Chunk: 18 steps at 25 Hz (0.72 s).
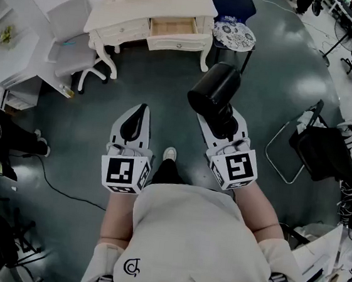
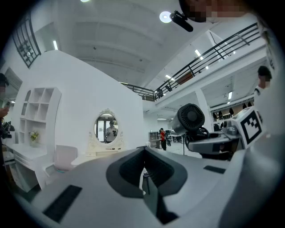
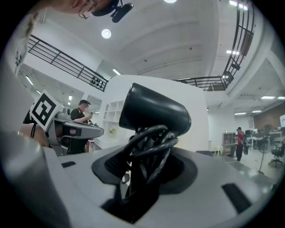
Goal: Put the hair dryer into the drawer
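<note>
Dark green floor (image 1: 163, 85) before a white desk (image 1: 160, 6), drawer (image 1: 173, 25) pulled open; right gripper (image 1: 222, 125) clamped on the black hair dryer (image 1: 215, 88), well short of the drawer; left gripper (image 1: 140, 111) closed, empty.

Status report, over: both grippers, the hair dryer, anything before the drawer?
Left gripper shut, empty. Right gripper shut on hair dryer, cord coiled round it. Drawer open, well ahead. Blue chair beside it, not blocking.
</note>
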{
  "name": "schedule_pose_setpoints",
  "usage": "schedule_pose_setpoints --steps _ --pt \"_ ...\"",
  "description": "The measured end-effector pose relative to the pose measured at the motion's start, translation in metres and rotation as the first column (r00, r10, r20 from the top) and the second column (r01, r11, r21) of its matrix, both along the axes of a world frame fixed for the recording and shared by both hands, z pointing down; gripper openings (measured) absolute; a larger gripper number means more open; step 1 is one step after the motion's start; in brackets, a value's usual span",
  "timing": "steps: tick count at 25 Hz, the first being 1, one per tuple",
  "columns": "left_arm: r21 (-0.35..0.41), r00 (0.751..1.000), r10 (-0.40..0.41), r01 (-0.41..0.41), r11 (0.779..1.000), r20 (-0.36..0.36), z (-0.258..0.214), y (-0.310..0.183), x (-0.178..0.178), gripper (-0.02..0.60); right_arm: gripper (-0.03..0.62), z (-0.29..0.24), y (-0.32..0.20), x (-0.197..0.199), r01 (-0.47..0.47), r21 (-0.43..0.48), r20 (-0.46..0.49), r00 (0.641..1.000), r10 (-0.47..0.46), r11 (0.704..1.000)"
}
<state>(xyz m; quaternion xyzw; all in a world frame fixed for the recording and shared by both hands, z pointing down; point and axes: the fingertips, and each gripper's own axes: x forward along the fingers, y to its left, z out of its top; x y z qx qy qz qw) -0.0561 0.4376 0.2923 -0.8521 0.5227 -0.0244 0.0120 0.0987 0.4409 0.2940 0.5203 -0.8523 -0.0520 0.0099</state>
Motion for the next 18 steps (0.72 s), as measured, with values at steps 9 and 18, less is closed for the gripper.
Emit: schedule_pose_setpoints --steps 9,18 --pt "0.039 0.998 0.051 -0.05 0.998 -0.03 -0.003 0.011 0.002 0.012 0.195 0.012 0.008 -0.007 0.002 -0.028 0.011 1.0 -0.001 1.0" --pt "0.057 0.997 0.082 -0.081 0.995 -0.017 -0.001 0.018 0.014 0.012 0.195 0.034 0.009 0.002 -0.007 -0.119 0.057 0.998 0.014 0.993"
